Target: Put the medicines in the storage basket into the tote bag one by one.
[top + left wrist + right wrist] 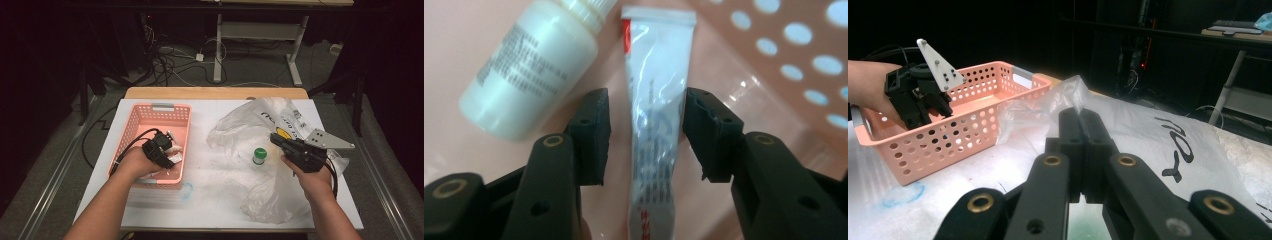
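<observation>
In the left gripper view, a white tube with a red stripe [659, 75] lies on the floor of the pink basket [784, 60], beside a white bottle [529, 75]. My left gripper [646, 132] points down into the basket with its jaws on either side of the tube, a small gap showing at the left pad; it is open. From the high view the left gripper [167, 150] sits low inside the basket [162, 106]. My right gripper [1081, 116] is shut, with a raised fold of the clear plastic bag [1158, 145] pinched at its tips. A green-capped bottle [259, 156] stands in the bag's [250, 125] mouth, left of the right gripper [274, 136].
The basket stands on the left of the white table top [210, 200], the crumpled bag spreads over the right half. A faint blue ring mark [186, 190] lies by the basket's near corner. Desk legs and cables [220, 50] are on the floor beyond the table.
</observation>
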A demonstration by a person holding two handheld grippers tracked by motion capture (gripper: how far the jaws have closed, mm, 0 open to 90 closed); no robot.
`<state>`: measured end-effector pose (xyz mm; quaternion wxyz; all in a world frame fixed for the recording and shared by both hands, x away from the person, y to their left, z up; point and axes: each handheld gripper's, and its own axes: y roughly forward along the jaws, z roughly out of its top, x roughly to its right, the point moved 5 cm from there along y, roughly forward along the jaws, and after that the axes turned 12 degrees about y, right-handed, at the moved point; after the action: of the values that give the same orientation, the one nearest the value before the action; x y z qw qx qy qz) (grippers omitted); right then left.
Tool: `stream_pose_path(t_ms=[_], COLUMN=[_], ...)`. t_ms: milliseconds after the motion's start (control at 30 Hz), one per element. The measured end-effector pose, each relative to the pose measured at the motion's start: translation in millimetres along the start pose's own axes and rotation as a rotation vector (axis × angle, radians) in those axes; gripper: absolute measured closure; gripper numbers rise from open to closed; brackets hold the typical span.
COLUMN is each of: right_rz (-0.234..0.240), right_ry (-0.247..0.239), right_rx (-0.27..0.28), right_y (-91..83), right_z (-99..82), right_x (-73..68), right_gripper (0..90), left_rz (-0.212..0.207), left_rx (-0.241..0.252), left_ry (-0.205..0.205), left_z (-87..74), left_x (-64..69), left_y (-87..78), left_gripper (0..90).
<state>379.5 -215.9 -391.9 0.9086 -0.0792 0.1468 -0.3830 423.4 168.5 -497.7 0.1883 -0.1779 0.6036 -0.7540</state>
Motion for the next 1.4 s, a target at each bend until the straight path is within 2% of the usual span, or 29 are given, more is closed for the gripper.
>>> stream_pose_path(t_ms=[100,167,233,333,400,533,767,900,1067,1133,1300,1400], right_rz=[0.000,-0.001,-0.002,-0.001,-0.004,-0.006,-0.004,-0.008,-0.010,-0.010,-0.011,-0.011], right_ry=[0.001,-0.004,-0.005,-0.009,0.000,-0.006,-0.010,-0.006,-0.008,-0.005,-0.009,-0.007], right_rx=[0.007,0.011,0.011,0.012,0.005,0.004,0.011,0.008,0.010,0.009,0.025,0.024], right_y=[-0.7,-1.0,-1.6,-0.9,-0.4,0.7,-0.1,-0.4,-1.5,-2.3,-4.4,-4.7], right_z=[1.6,2.4,2.9,2.7,1.6,1.1,2.5,1.5,2.3,2.8,5.6,5.5], right_x=[0.1,-0.2,-0.5,-0.5,-0.8,-0.5,-0.7,1.0,1.1,0.3,0.9,0.7], right_gripper=[90.0,90.0,90.0,90.0,90.0,90.0,90.0,90.0,90.0,90.0,90.0,90.0], left_rz=[0.001,-0.002,0.002,-0.002,-0.003,-0.006,0.013,0.016,0.005,0.017,0.029,0.043], left_rx=[-0.043,-0.053,-0.060,-0.047,-0.038,-0.022,-0.018,-0.019,0.024,0.043,0.148,0.179], left_ry=[0.003,0.000,0.012,0.020,0.037,0.050,0.080,0.072,0.049,0.041,0.021,0.012], left_z=[-8.2,-10.8,-11.1,-9.7,-8.4,-6.6,-6.0,-6.7,-7.5,-8.7,-12.1,-16.4], left_x=[-2.0,-3.1,-2.6,-2.1,-0.8,0.3,2.4,3.0,4.6,5.2,10.6,13.6], left_y=[-0.6,-1.5,-1.3,-0.7,-0.5,0.2,-0.9,-2.8,-12.8,-17.8,-31.2,-34.5], left_gripper=[46.9,47.4,51.9,56.6,65.7,67.0,67.7,67.7,67.8,67.7,67.8,67.7])
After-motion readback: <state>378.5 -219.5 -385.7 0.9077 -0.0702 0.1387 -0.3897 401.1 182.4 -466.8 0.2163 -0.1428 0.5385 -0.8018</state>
